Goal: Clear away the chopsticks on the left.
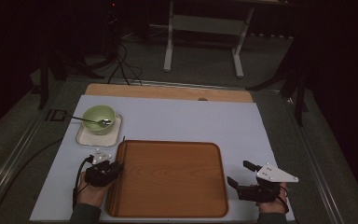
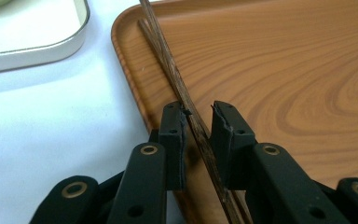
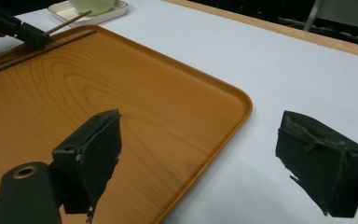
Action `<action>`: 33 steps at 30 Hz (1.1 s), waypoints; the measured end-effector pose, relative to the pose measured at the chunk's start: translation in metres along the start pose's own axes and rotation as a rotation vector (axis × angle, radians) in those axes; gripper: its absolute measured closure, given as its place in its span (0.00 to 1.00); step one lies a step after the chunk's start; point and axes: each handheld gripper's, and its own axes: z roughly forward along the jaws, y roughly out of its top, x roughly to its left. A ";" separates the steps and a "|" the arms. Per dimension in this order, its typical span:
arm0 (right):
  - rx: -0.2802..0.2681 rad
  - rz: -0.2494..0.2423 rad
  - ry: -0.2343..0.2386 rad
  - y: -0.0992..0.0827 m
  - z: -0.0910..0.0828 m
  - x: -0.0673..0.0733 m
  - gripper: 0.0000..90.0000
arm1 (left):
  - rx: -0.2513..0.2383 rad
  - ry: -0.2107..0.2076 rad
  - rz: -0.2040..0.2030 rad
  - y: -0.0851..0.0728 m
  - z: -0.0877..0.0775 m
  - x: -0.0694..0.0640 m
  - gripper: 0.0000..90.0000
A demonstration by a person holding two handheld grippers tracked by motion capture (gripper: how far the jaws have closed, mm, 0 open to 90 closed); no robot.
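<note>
A pair of dark wooden chopsticks (image 2: 172, 70) lies along the left rim of the wooden tray (image 1: 168, 186). My left gripper (image 1: 116, 165) sits at that rim. In the left gripper view its jaws (image 2: 198, 108) stand a little apart around the chopsticks, with a gap on the right side, so the pads are not pressing. From the right gripper view a chopstick (image 3: 67, 21) sticks out past the left gripper (image 3: 39, 39) toward the bowl. My right gripper (image 1: 237, 171) is open and empty beside the tray's right edge, its jaws (image 3: 198, 121) wide over the tray corner (image 3: 233, 100).
A green bowl (image 1: 98, 116) with a metal spoon (image 1: 93, 122) stands on a small white tray (image 1: 85, 137) at the back left, close to the wooden tray's corner. A white mat (image 1: 191, 121) covers the table. Table legs and cables lie on the floor beyond.
</note>
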 end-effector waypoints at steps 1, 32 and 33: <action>0.000 0.000 0.000 0.000 0.000 0.000 0.15 | -0.002 0.001 0.000 -0.001 0.000 -0.001 0.83; -0.002 -0.006 0.002 0.001 0.000 0.001 0.15 | -0.020 0.054 0.089 -0.011 -0.012 -0.018 0.63; -0.001 -0.006 0.002 0.001 0.000 0.001 0.15 | -0.019 0.054 0.087 -0.010 -0.013 -0.017 0.61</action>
